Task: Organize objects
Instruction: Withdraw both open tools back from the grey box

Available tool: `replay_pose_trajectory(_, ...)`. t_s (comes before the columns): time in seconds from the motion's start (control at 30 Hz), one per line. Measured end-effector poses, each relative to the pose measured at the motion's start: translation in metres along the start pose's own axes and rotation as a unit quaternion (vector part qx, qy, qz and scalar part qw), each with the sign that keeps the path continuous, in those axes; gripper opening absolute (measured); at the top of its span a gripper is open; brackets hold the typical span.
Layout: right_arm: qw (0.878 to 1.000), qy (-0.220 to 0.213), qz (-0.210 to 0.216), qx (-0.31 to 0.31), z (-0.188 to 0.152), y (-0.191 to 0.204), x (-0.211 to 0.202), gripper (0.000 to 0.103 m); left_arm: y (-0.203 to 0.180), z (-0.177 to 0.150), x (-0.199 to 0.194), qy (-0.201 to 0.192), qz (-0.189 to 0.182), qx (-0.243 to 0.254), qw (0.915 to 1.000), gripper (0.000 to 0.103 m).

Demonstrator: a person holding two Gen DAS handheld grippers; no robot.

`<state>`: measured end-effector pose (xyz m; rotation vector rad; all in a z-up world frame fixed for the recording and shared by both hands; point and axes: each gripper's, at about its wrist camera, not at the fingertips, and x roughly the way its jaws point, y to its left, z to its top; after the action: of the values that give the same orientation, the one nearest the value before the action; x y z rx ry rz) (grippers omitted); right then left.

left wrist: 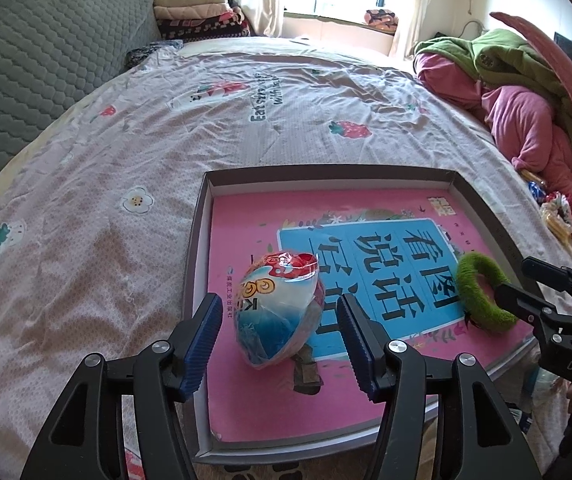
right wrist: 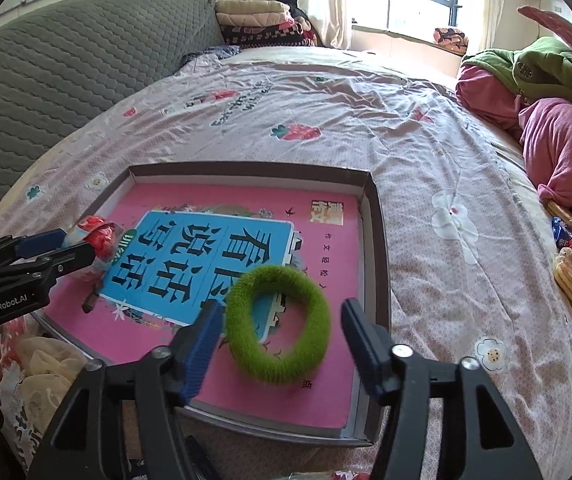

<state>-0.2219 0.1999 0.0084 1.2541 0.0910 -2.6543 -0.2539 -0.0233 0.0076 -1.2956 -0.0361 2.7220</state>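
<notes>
Two pairs of tongs stand spread over the box on the bed: the left tongs straddle a light, crinkly, slippery snack packet, best pinched mid-body, and the right tongs straddle a soft, fuzzy green ring, best pinched across its band.

You have a shallow grey-rimmed box lying flat on the bed, a pink book with a blue title panel filling its floor. On that book, near the box's left edge, rests a snack packet in clear wrap printed red, white and blue, puffed up and tipped on end. Toward the box's right edge and near its front you see a fuzzy green ring, an oval hair tie lying flat with the book cover showing through its hole. The two lie well apart.
</notes>
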Motion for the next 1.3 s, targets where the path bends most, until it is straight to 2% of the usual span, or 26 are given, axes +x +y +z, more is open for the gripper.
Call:
replay_pose_trajectory(0.53,0.998,-0.059,0.004,0.020,0.004,-0.008,-0.030,0.069,0.004,-0.004,-0.028,-0.032,-0.006,-0.006,0.9995,0.062)
replay_pose_trajectory(0.63,0.997,-0.073,0.004,0.021,0.005,-0.008,-0.037,0.069,0.004,-0.006,-0.034,-0.041,-0.008,-0.008,0.9991,0.068)
replay_pose_trajectory(1.3,0.990,-0.143,-0.001,0.014,0.000,-0.006,-0.077,0.069,0.001,-0.031,-0.079,-0.093,-0.004,-0.017,0.9956,0.069)
